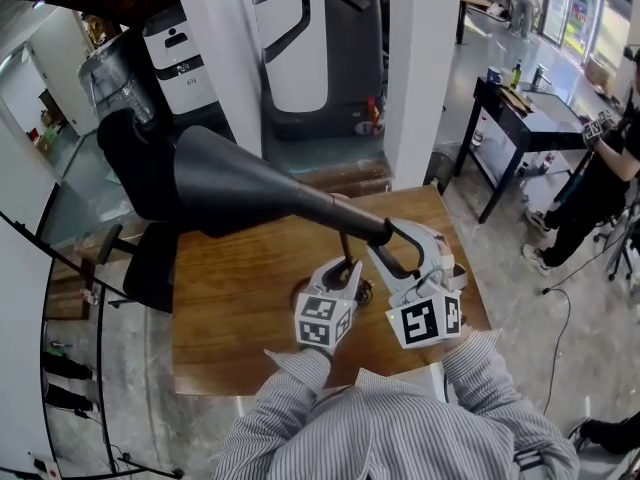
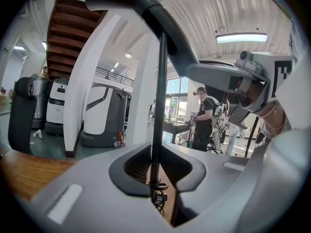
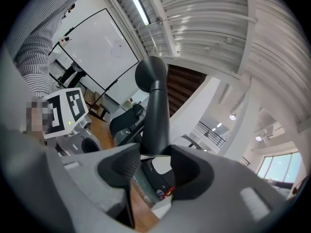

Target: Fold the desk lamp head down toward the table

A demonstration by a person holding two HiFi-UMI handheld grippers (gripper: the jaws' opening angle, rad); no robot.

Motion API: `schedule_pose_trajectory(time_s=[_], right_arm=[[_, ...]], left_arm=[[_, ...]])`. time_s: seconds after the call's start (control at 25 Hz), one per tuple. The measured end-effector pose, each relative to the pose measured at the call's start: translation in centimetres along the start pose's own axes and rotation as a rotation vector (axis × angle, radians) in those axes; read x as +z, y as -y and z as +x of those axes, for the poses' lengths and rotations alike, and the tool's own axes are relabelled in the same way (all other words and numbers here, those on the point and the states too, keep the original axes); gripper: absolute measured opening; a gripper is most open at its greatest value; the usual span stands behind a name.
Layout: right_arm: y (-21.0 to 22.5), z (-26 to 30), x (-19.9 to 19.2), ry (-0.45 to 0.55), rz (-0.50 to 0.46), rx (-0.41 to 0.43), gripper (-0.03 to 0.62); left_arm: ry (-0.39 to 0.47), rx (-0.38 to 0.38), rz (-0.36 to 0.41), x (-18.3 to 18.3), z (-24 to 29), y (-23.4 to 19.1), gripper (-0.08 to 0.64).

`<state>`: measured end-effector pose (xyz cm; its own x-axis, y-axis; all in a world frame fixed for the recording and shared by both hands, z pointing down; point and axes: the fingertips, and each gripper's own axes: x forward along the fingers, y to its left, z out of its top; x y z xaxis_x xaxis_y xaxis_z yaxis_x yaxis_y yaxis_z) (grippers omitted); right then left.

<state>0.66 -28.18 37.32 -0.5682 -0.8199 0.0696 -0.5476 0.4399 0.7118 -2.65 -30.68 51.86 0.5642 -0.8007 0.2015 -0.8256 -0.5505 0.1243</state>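
Observation:
A black desk lamp stands on the wooden table [image 1: 230, 298], its big cone head [image 1: 240, 183] raised and pointing up-left. My left gripper [image 1: 347, 268] is shut on the thin upright pole [image 2: 158, 106], low down near the base; in the left gripper view the pole runs straight between the pads of that gripper [image 2: 156, 171]. My right gripper [image 1: 398, 253] is shut on the thick curved neck just behind the head. The neck [image 3: 156, 110] fills the gap of the right gripper [image 3: 155, 161]. The base is mostly hidden under the left gripper.
A black office chair [image 1: 150, 258] stands against the table's left edge. White pillars [image 1: 425, 68] and a grey cleaning machine [image 1: 320, 58] rise behind the table. A person [image 1: 600, 168] stands at a black bench [image 1: 520, 118] on the right.

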Motion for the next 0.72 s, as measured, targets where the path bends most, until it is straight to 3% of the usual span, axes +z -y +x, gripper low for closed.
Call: schedule_pose_trajectory(time_s=[0.72], right_arm=[[1.4, -0.9, 0.5, -0.063, -0.205, 0.104, 0.192]], left_arm=[[-0.008, 0.006, 0.002, -0.2, -0.1, 0.2, 0.057]])
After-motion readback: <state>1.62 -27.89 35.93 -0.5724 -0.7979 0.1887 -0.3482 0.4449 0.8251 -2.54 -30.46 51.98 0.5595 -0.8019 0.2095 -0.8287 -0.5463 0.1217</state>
